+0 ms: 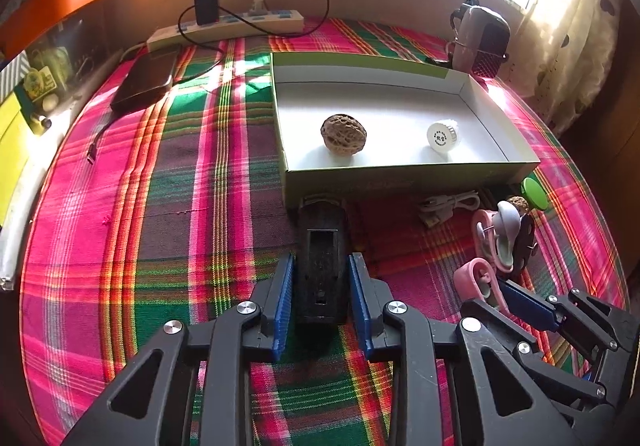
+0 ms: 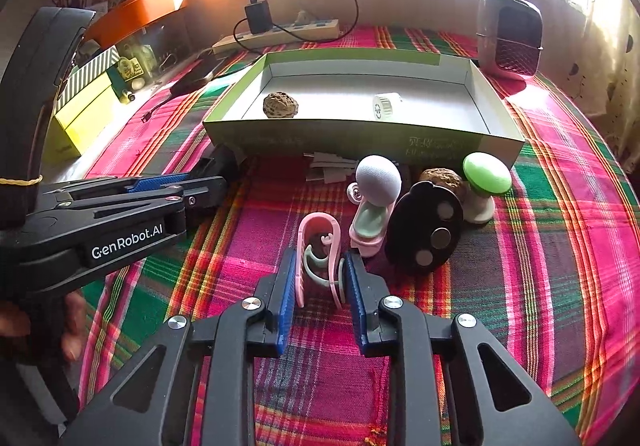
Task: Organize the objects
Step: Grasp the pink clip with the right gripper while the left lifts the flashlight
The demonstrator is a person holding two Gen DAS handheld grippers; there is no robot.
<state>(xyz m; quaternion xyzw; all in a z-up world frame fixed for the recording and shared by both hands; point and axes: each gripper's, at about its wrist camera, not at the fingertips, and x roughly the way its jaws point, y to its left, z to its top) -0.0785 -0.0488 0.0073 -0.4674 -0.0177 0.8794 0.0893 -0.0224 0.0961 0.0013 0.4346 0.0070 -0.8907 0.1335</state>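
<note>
Left gripper [image 1: 321, 298]: jaws pinching a black block [image 1: 321, 246], blue pads flat against both its sides. Block lies on the plaid cloth [image 1: 180, 206] just short of the box's near wall, long axis pointing at the box.

Right gripper [image 2: 320, 294]: jaws closed around a pink clip [image 2: 318, 258], pads touching its two outer arms; a pale green curl sits inside the pink loop. Clip stands on the cloth, near edge of the tabletop, right of the block.

Box [image 1: 400, 176], open, green outside, white inside, mid-tabletop. Holds a walnut [image 1: 343, 135] toward its left and a white cap [image 1: 440, 136] toward its right, well apart.

Cluster between the box's near wall and the right gripper:
- toy with grey dome [image 2: 378, 182] on a pink-green base, just beyond the clip
- black disc [image 2: 426, 230] with three round metal spots, tilted, beside the toy
- second walnut [image 2: 442, 176] behind the disc, touching or nearly; cannot tell
- green-topped knob [image 2: 486, 174] at the box's near right corner
- white cable [image 1: 450, 204] coiled against the box wall

Far edge: power strip [image 1: 228, 28] with black charger [image 1: 207, 2] plugged in. Dark case [image 1: 144, 80] far left. Small heater [image 2: 510, 36] far right corner.
</note>
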